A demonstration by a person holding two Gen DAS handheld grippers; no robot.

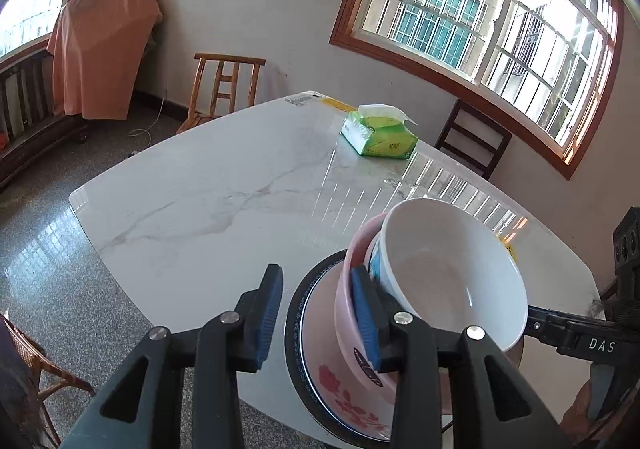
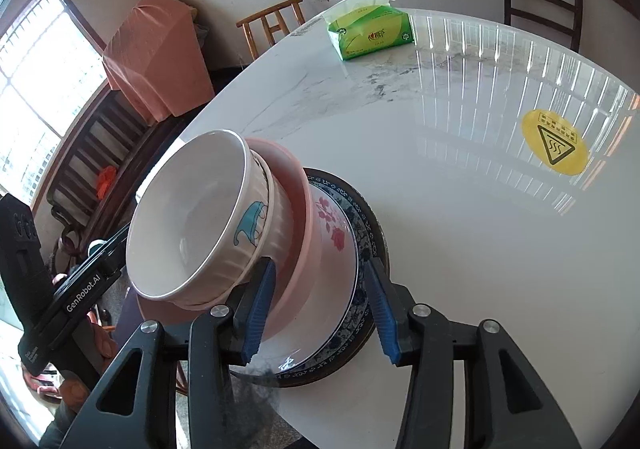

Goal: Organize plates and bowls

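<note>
Nearest in the left wrist view, the left hand-held gripper (image 1: pixel 320 313) has its jaws apart with nothing pressed between the pads; its right finger (image 1: pixel 366 315) lies against the outside of the pink bowl (image 1: pixel 346 313), its left finger stands free over the bench (image 1: pixel 208 217). In the right wrist view the right hand-held gripper (image 2: pixel 320 309) is also partly open. Its two fingers straddle the near edge of the stack, and I cannot tell if a pad touches it.

The stack sits at the near edge of the bench, at about 5 o'clock in the left view. From below: a dark-rimmed plate (image 2: pixel 370 233), a white plate with pink flowers (image 2: pixel 336 237), the pink bowl, then a ribbed white bowl (image 2: pixel 276 233) and a white bowl with a blue drawing (image 2: pixel 188 217) nested on top. The bowls look tilted toward the left gripper, not seated flat.

The step in hand seems to be letting go of the finished stack. To do it well, I would draw both grippers straight back and slowly, the left finger first away from the pink bowl, so nothing is dragged off the edge.

Farther away, at 12 o'clock, a green tissue pack (image 1: pixel 378 135) lies well apart from the stack.
</note>
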